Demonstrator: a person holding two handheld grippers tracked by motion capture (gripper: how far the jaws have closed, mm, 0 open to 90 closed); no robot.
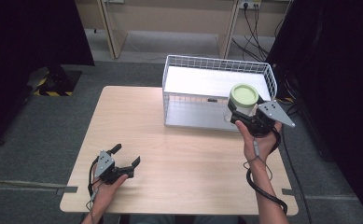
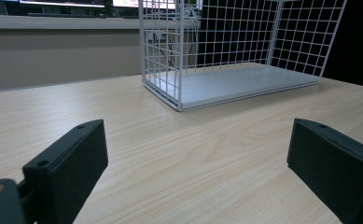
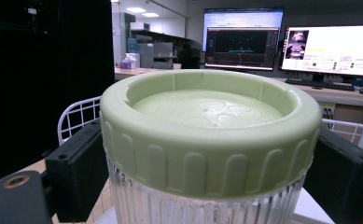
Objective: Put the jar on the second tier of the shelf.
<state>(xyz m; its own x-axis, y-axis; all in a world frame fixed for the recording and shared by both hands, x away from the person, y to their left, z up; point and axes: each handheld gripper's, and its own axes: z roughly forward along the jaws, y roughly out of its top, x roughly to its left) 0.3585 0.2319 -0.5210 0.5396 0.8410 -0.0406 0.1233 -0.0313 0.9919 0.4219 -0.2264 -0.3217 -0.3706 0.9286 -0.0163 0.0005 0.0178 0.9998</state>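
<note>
Right gripper (image 1: 242, 113) clamped on a clear ribbed jar (image 3: 202, 205) with a pale green lid (image 1: 244, 94), jaws pressing just under the lid on both sides. Jar held upright, lifted, at the near right corner of the white wire basket (image 1: 179, 63); whether it clears the rim, cannot tell. Basket sits at the far right of the wooden surface (image 1: 184, 154), white floor bare. Left gripper (image 1: 126, 155) low over the near left of the surface, jaws spread wide, nothing between them, pointing toward the basket.
</note>
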